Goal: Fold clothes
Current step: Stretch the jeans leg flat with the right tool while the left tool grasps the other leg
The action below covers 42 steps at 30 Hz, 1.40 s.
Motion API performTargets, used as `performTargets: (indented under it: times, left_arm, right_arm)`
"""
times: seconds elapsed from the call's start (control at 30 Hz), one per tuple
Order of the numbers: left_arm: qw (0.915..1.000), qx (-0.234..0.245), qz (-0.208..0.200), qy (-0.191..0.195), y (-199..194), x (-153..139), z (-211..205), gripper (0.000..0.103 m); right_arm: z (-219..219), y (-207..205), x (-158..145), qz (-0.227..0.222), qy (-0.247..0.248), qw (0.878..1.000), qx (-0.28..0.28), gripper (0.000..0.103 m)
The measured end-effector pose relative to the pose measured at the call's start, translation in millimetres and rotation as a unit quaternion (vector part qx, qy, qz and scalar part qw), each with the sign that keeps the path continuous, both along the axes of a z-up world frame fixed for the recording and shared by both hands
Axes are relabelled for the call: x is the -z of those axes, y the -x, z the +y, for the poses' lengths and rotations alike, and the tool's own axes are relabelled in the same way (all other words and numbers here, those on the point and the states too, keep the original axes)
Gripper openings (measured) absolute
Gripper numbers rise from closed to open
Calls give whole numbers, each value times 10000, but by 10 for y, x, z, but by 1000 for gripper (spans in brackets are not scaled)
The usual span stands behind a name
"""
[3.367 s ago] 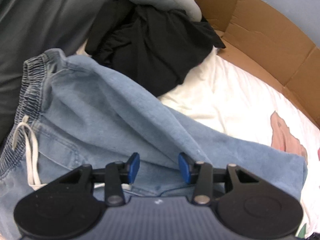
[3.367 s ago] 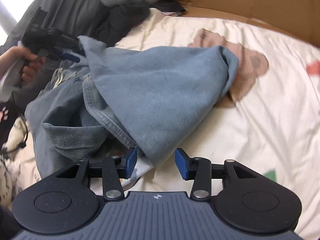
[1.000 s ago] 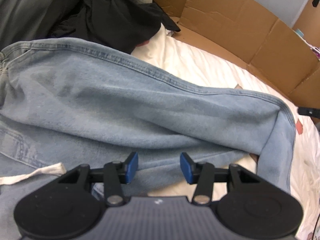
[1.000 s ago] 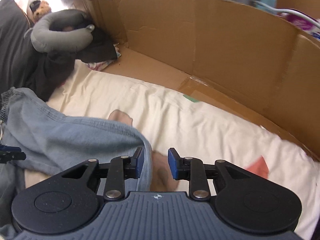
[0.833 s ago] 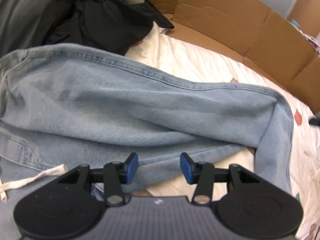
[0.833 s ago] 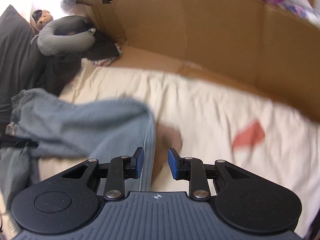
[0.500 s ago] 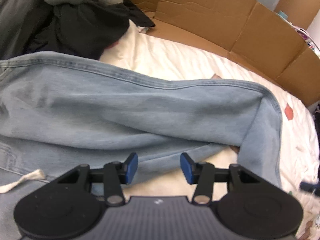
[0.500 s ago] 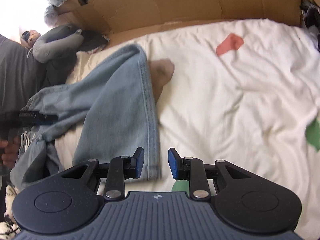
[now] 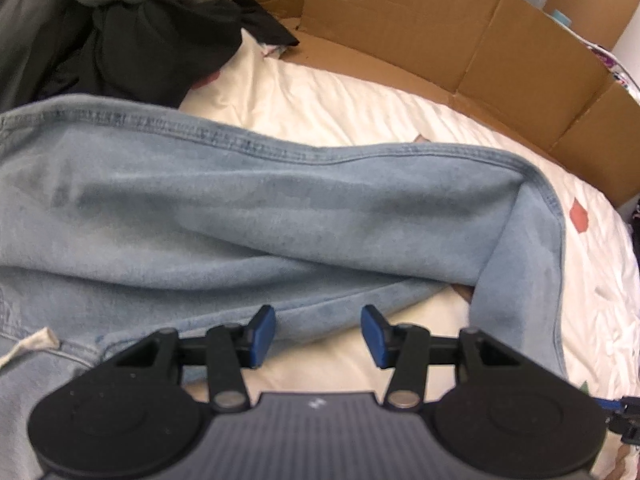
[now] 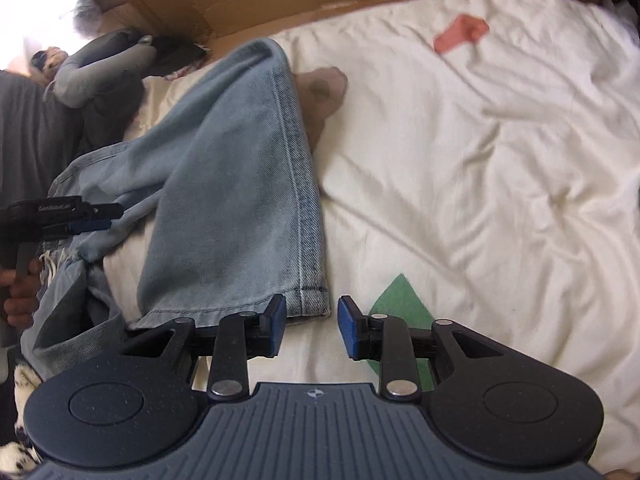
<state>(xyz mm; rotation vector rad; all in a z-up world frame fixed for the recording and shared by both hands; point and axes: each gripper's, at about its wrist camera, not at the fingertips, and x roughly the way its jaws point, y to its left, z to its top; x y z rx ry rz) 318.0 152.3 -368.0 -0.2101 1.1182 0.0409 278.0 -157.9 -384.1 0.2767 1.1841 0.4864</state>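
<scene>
Light blue jeans lie across the white bed sheet, with one leg folded at the right and running back toward the camera. My left gripper hovers open over the near edge of the denim, with nothing between its blue pads. In the right wrist view the same jeans end in a hem. That hem lies just beyond the left finger of my right gripper, which is open and holds nothing. A hand holds the left gripper by the waistband end.
Cardboard walls ring the far side of the bed. A pile of black clothes and a grey neck pillow sit at the far left. The sheet carries red and green patches to the right.
The right gripper has swung from the far fold of the leg back to its hem. The jeans leg now lies stretched out on the sheet. The left gripper has stayed open and pulled back slightly.
</scene>
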Motion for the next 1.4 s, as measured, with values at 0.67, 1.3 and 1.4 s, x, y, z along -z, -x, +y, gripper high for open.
performTargets:
  times: [0.67,1.3,1.4]
  left_arm:
    - [9977,529,-230,-352,-33,48,-176,55]
    - [9928,1093,-42,-478,-176,251,-327,63]
    - [9920,1156,-14,-514,-189,274,-316,62]
  right_arm:
    - [-22,-89,-166,-297,343,9989,-65,17]
    - [-551,-921,-422,-1013,1411,9836,475,14]
    - [-547,-1009,-396,-1060,1554,9812,430,12]
